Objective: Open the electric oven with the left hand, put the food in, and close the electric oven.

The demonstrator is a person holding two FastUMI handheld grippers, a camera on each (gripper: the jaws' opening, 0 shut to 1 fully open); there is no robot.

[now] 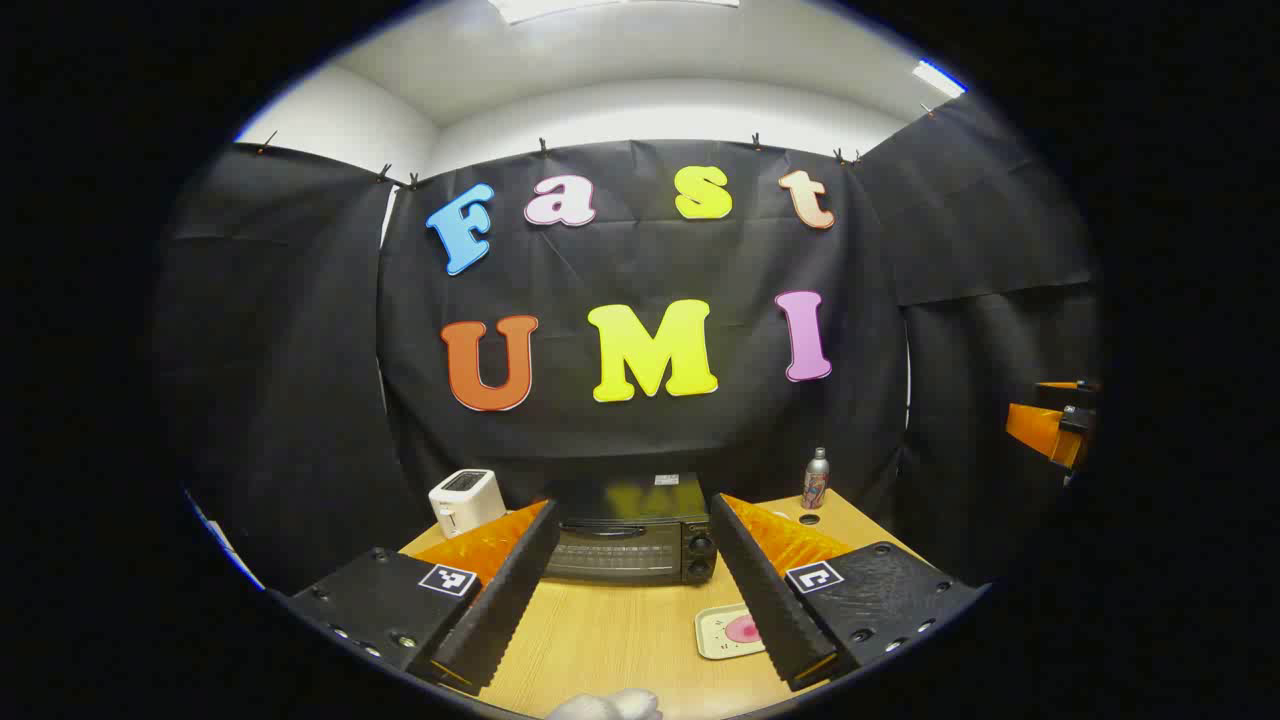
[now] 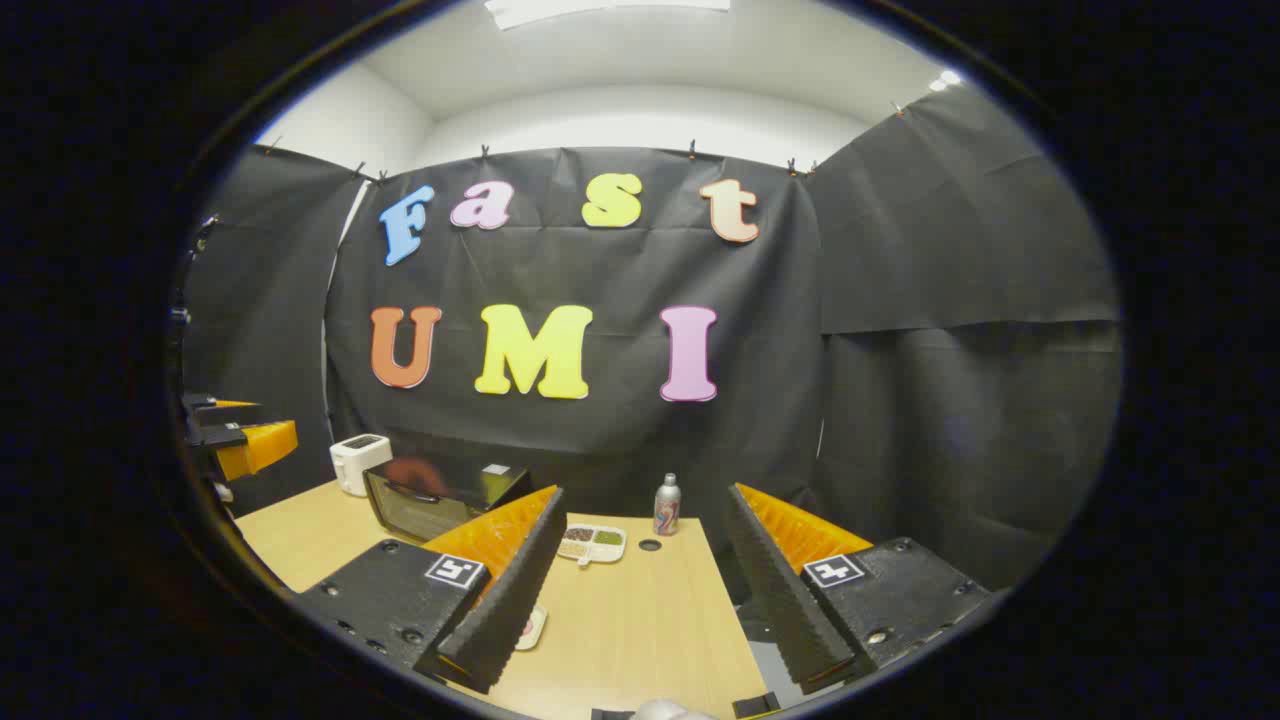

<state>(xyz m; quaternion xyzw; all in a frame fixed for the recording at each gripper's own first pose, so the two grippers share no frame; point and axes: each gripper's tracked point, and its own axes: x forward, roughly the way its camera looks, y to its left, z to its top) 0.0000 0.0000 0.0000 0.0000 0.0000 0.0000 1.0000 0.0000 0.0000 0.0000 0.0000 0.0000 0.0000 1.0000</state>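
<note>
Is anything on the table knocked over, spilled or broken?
Nothing stands out. The oven sits level with its door shut, the toaster and can stand upright, and the small tray lies flat on the table. No spills show.

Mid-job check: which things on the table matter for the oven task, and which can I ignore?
Job:
electric oven, door shut
plate of food in front of it
left gripper, open

Ignore:
toaster
spray can
divided snack tray
</note>
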